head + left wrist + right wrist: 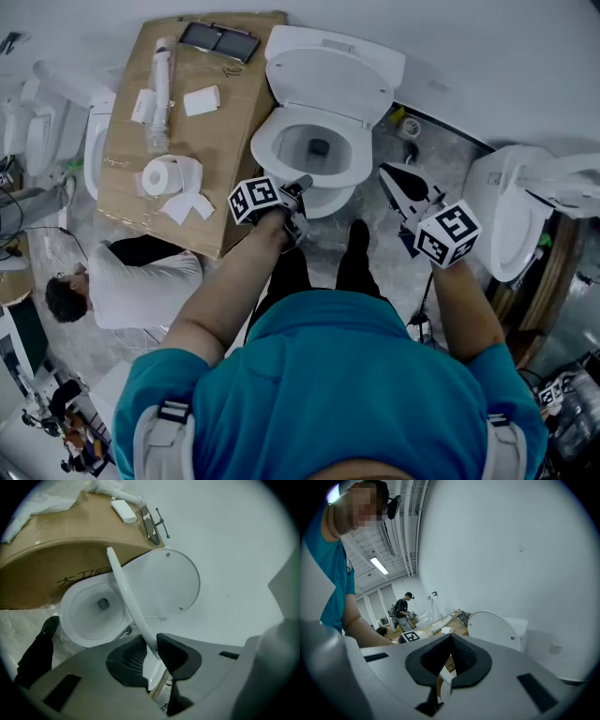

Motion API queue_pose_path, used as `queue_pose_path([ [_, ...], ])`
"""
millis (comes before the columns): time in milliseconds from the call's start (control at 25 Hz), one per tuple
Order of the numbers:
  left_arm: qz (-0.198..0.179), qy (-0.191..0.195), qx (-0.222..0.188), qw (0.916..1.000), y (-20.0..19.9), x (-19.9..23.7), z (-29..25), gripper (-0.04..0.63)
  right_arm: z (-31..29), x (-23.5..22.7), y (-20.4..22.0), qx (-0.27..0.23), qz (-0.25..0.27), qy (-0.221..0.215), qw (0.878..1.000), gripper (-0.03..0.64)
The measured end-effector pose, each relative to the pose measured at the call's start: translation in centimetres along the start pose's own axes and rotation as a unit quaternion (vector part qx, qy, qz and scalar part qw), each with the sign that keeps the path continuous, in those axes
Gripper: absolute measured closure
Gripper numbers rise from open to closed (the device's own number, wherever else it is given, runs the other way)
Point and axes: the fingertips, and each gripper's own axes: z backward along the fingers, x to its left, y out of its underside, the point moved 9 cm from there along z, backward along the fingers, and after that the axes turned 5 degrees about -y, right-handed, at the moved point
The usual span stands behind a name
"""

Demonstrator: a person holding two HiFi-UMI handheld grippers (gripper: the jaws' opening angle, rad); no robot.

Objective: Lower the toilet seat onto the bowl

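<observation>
A white toilet stands against the wall with its lid (328, 80) upright. The toilet seat (126, 592) is tilted between the lid (171, 585) and the bowl (77, 618), seen edge-on. My left gripper (153, 645) is shut on the seat's front rim, with a pad on either side of it. In the head view the left gripper (300, 185) sits at the front of the seat (360, 152). My right gripper (386, 172) hovers to the right of the bowl, apart from it. Its jaws (450, 638) are shut with nothing between them.
A cardboard box (202, 141) stands left of the toilet with a paper roll (161, 175) and small parts on it. Another toilet (511, 216) lies at the right. A person (131, 281) sits on the floor at the left. My black shoes (356, 239) are before the bowl.
</observation>
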Motion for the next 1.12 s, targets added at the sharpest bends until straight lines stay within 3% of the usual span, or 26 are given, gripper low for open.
queue_pose_path([
  [1120, 0.059, -0.059, 0.033, 0.9960, 3.6, 10.4, -1.2, 0.522, -3.1, -0.9, 3.4, 0.026, -0.009, -0.008, 1.000, 0.624],
])
